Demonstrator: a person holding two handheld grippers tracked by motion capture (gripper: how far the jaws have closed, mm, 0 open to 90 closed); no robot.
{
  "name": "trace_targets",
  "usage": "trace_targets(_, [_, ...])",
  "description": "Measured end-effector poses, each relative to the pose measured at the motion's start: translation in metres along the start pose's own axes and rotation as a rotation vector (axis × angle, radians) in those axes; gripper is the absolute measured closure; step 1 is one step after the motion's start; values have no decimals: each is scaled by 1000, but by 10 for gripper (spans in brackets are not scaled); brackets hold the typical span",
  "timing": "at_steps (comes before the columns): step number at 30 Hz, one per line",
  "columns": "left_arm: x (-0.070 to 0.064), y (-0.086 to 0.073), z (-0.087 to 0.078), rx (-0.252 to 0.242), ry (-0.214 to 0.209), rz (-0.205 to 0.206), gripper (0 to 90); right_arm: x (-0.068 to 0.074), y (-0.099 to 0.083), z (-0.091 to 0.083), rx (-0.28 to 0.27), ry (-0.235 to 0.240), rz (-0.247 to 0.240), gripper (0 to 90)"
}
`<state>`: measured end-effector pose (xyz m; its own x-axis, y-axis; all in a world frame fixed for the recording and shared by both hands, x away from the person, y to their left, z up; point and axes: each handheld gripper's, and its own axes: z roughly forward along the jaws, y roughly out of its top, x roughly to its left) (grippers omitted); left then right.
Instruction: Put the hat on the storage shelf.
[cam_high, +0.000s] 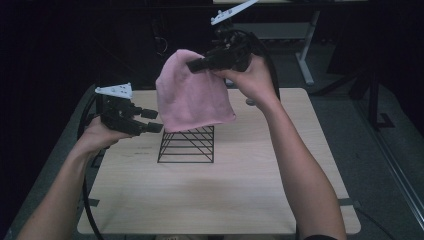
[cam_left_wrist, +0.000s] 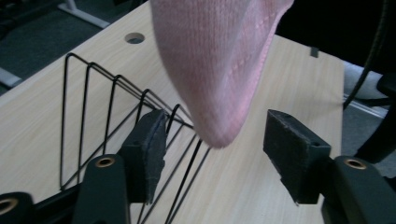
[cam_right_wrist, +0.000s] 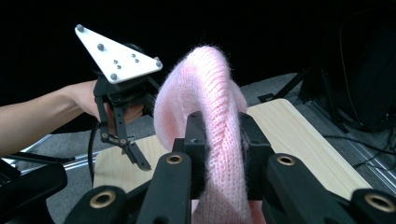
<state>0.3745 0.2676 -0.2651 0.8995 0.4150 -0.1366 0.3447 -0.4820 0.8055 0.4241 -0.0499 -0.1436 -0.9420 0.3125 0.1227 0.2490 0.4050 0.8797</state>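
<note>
Item: pink knit hat (cam_high: 192, 97). I am holding it up in the air above the counter (cam_high: 250, 175), its lower edge hanging at the top of the black wire rack (cam_high: 187, 145).

Right gripper (cam_high: 197, 65): my jaws are clamping a fold of the hat near its crown.

Left gripper (cam_high: 150, 120): my jaws are standing apart, gripping nothing, with the hat's lowest corner dangling between them, just beside the rack's left side.
</note>
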Motion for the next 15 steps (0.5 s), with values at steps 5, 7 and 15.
trace_targets(5, [4,2,3,-2,9,-6,501,1,4,7,-10,17,-2,770])
trace_targets(7, [5,3,8,19,48,12,530,1,5,9,-14,21,-4,770])
trace_targets(15, [18,1,17,64,75,5,774,-8,1,18,-8,19,9,769])
